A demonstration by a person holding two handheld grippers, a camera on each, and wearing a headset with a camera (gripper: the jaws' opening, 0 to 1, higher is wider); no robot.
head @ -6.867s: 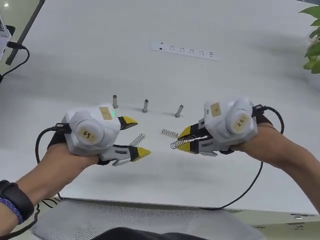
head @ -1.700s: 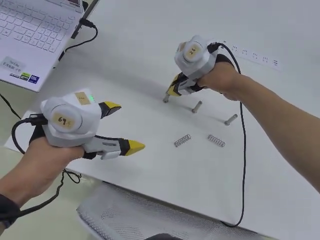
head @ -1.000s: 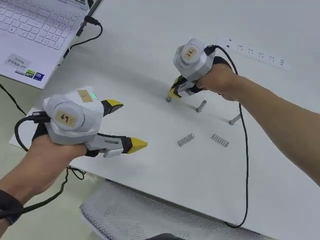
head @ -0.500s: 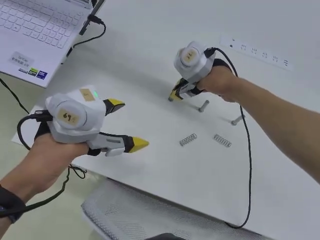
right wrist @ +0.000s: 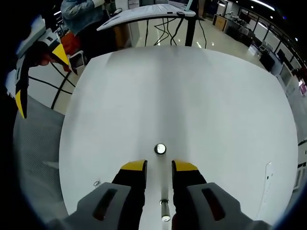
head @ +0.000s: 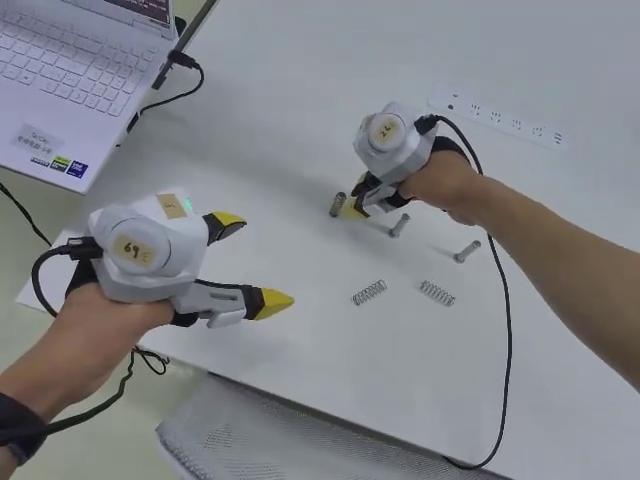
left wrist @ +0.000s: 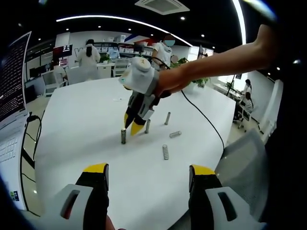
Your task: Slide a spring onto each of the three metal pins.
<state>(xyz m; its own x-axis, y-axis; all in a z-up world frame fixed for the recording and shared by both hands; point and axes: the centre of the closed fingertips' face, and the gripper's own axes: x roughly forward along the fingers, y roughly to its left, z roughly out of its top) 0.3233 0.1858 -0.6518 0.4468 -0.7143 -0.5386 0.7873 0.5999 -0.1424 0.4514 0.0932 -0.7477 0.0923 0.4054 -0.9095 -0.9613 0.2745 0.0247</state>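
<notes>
A: Change since half a second back: the right claw has come off the left-most pin and sits just beside it.
B: Carrying anything?
A: No. The jaws stand a narrow gap apart with nothing between them. In the left gripper view that pin looks ribbed, so I judge the first spring is on. Two to go.
B: Near to far, then.
A: The left claw is nearest, wide open and empty, over the table edge. Past it two loose springs lie flat, near each other but apart. The left spring runs near-left to far-right, the right spring near-right to far-left. Beyond them the pins stand upright in a row, long axes vertical. The middle pin and right pin are bare.
B: Next?
A: Probably fetch a spring, turn its axis vertical and line its bore over a bare pin.
</notes>
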